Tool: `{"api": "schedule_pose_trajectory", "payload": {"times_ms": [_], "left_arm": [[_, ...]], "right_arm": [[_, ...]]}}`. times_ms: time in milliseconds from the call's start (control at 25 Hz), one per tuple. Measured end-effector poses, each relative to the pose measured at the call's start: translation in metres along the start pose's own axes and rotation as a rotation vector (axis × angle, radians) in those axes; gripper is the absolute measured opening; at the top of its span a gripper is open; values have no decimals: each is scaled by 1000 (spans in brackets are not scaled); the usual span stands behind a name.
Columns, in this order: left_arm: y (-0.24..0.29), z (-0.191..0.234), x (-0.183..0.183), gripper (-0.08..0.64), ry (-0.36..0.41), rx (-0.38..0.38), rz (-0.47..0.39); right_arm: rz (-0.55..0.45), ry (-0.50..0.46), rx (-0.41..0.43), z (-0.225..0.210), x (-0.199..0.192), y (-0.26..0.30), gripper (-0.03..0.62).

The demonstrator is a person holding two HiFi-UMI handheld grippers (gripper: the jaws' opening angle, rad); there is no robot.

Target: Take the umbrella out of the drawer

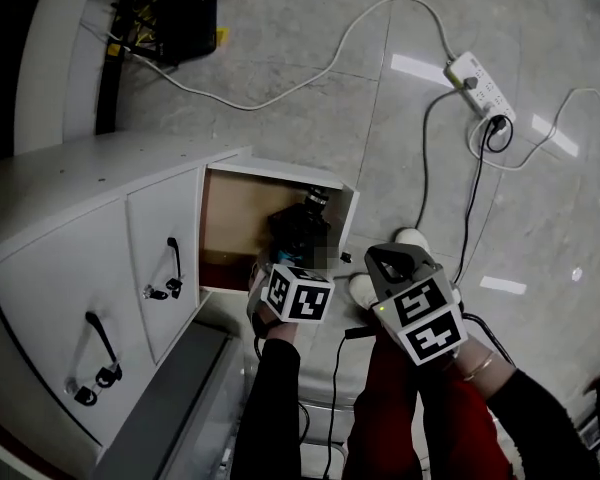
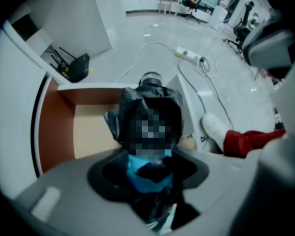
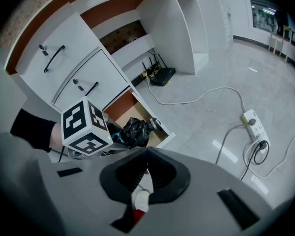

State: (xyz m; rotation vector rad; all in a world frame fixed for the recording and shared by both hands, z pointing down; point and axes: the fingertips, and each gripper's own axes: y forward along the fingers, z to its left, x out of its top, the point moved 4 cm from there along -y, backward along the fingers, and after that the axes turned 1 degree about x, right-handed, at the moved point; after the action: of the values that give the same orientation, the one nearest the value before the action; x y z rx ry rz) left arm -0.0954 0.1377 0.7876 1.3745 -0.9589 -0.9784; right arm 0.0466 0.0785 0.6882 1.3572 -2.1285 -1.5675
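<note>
A black folded umbrella (image 1: 298, 226) hangs over the open drawer (image 1: 280, 173), its ringed end pointing away from me. My left gripper (image 1: 285, 258) points straight down and is shut on the umbrella's near end. In the left gripper view the umbrella (image 2: 147, 107) fills the space between the jaws, with a teal part at the grip, above the drawer's pale floor (image 2: 88, 132). My right gripper (image 1: 392, 261) hovers to the right of the drawer, jaws shut on nothing. In the right gripper view the umbrella (image 3: 135, 131) shows beside the left gripper's marker cube (image 3: 86, 127).
The white cabinet has two closed drawers with black handles (image 1: 172, 258) (image 1: 100, 343) left of the open one. A power strip (image 1: 478, 83) and white cables lie on the grey tiled floor. A black router (image 1: 185, 8) sits at the back. My white shoes (image 1: 412, 238) stand by the drawer.
</note>
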Motion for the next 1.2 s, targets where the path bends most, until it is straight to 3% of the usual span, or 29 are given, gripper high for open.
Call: {"api": "schedule_pose_trajectory", "payload": {"times_ms": [640, 1200], "left_arm": [[-107, -16, 15, 229, -86, 31, -159], [-202, -27, 25, 229, -194, 66, -284]], "right_arm": [[-61, -13, -55, 7, 22, -73, -3], [-75, -62, -37, 37, 44, -127, -3]]}}
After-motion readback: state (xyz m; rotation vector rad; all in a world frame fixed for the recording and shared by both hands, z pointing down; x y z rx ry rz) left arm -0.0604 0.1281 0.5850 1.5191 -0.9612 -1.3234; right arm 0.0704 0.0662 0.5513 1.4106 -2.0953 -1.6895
